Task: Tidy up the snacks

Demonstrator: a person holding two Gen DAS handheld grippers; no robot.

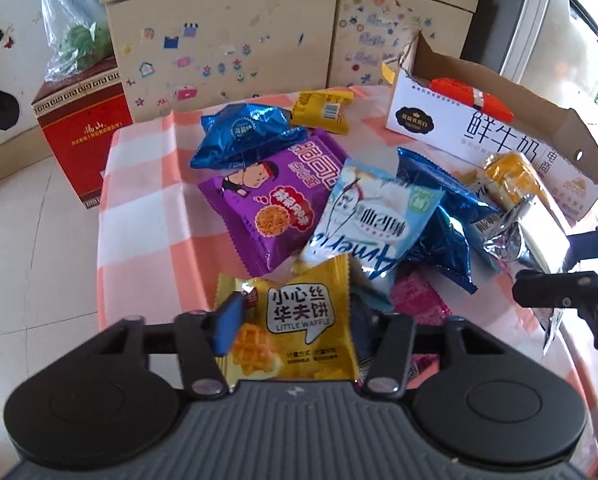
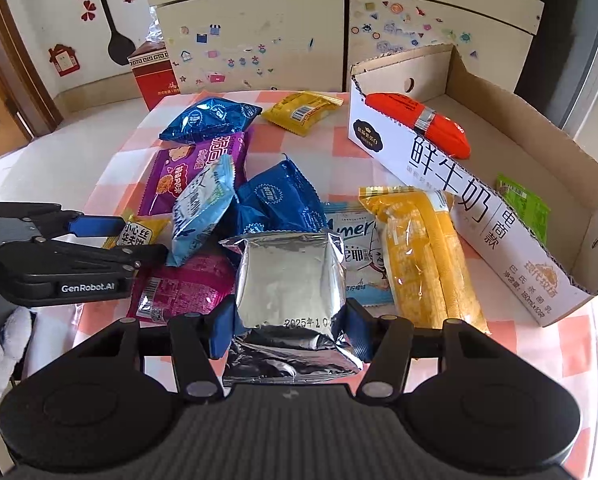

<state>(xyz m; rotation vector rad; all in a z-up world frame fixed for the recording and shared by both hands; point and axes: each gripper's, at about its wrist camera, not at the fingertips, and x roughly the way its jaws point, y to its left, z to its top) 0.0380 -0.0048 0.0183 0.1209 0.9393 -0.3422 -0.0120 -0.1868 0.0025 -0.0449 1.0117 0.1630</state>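
Snacks are all over the pink-checked tablecloth [image 2: 299, 148] right now, with a cut-open white milk carton box [image 2: 451, 184] off to the right side. Inside that box sits an orange packet [image 2: 419, 120] and a green one [image 2: 525, 204], so a couple are already sorted.

Left gripper [image 1: 291, 316] is clamped on the yellow waffle packet [image 1: 299, 320] — you can see its blue pad pressing the packet's left edge, and the packet stands upright between the fingers at the near end of the pile. The far pad is hidden behind the wrapper.

Right gripper [image 2: 291, 324] is pinching a silver foil pouch [image 2: 287, 280], both blue pads squeezed against its sides, printed date facing the camera. The pouch looks to be lifted above the pile.

Rest of the heap: a purple noodle snack bag [image 1: 267, 208] with a blue foil bag [image 1: 247, 136] lying on top of its far end, a light blue bag [image 1: 363, 216] leaning over the middle, more blue foil [image 2: 279, 196] beside it, a long yellow cake pack [image 2: 423, 256] just next to the box wall, and a magenta packet [image 2: 179, 288] underneath. One small yellow packet [image 2: 303, 112] lies apart at the far edge.
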